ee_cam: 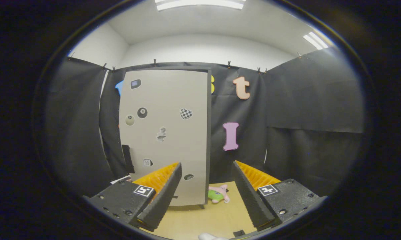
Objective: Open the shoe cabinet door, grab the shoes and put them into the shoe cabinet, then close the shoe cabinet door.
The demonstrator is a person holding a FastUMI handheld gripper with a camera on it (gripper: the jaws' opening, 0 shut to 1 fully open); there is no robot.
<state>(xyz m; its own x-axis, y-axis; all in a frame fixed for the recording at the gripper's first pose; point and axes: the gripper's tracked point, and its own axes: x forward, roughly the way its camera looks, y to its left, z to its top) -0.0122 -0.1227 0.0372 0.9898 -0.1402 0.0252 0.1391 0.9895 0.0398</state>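
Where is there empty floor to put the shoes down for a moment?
The tongs are open, holding nothing. Bare wooden floor lies between their fingers, in front of the shoe cabinet. It is crowded by the cabinet's right corner, where a pink and green toy lies.

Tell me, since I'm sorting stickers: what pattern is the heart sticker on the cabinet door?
Black-and-white checkered heart sticker, on the cabinet door, gripper view.

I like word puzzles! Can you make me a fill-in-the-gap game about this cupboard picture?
1. The shoe cabinet door is ____.
2. The hand-held gripper is open and holds ____.
3. The stickers are stuck on the cabinet's ____.
4. The pink and green toy lies on the ____, beside the cabinet.

Missing words: closed; nothing; door; floor
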